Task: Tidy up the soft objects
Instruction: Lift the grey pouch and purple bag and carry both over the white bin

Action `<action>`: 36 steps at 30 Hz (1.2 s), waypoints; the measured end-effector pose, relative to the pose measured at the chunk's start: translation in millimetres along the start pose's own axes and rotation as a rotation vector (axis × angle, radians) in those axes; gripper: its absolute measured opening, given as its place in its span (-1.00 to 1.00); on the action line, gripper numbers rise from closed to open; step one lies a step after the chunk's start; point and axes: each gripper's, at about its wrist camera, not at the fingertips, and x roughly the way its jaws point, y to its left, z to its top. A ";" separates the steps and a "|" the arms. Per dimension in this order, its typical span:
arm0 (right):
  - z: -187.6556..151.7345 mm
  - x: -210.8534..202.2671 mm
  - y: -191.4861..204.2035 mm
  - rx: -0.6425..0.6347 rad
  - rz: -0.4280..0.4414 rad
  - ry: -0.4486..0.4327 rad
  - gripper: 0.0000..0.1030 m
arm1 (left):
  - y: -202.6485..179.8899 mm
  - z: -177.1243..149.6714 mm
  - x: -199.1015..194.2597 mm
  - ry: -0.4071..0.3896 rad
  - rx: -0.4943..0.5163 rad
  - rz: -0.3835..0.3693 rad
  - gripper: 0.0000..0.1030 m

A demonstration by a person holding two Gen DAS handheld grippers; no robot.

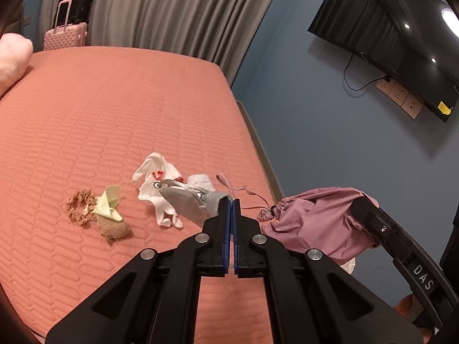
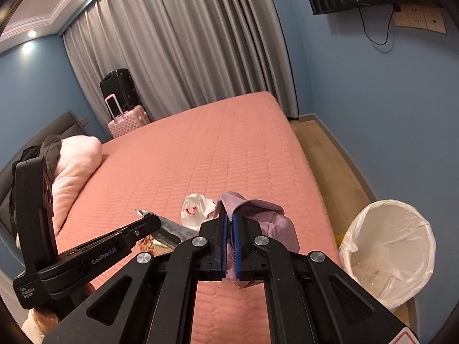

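Note:
My left gripper (image 1: 231, 202) is shut on a grey fabric pouch with a silver strap (image 1: 186, 203), held above the bed. To its right, the mauve drawstring bag (image 1: 312, 220) hangs from my right gripper (image 2: 229, 215), which is shut on the bag's rim (image 2: 252, 209). On the pink bedspread (image 1: 114, 114) lie white gloves with a red mark (image 1: 156, 186), a pale green cloth (image 1: 109, 203), a tan scrunchie (image 1: 79, 207) and a tan ribbed piece (image 1: 113, 229). The white gloves (image 2: 196, 207) also show in the right wrist view, as does the grey pouch (image 2: 175, 232).
A white-lined waste bin (image 2: 390, 252) stands on the floor right of the bed. A pink pillow (image 2: 74, 166) lies at the bed's left. A pink suitcase (image 2: 129, 120) with a black one on top stands by grey curtains (image 2: 178, 43). A television (image 1: 384, 37) hangs on the blue wall.

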 end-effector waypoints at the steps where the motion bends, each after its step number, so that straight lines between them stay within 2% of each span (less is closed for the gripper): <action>1: 5.1 -6.4 -3.9 0.002 -0.006 -0.014 -0.94 | -8.9 3.2 -1.9 -0.005 0.012 -0.014 -0.98; 8: 35.5 -52.0 -39.0 0.023 -0.063 -0.110 -0.94 | -64.5 14.6 -5.4 -0.042 0.094 -0.087 -0.98; 13: 44.3 -75.6 -65.0 0.052 -0.102 -0.151 -0.94 | -105.4 17.0 -5.1 -0.047 0.159 -0.124 -0.98; 23: 40.2 -103.0 -113.4 0.090 -0.177 -0.167 -0.94 | -158.1 6.7 11.3 -0.011 0.245 -0.167 -0.97; 36: 33.5 -108.0 -164.0 0.148 -0.255 -0.157 -0.94 | -215.0 -8.4 40.5 0.058 0.345 -0.213 -0.97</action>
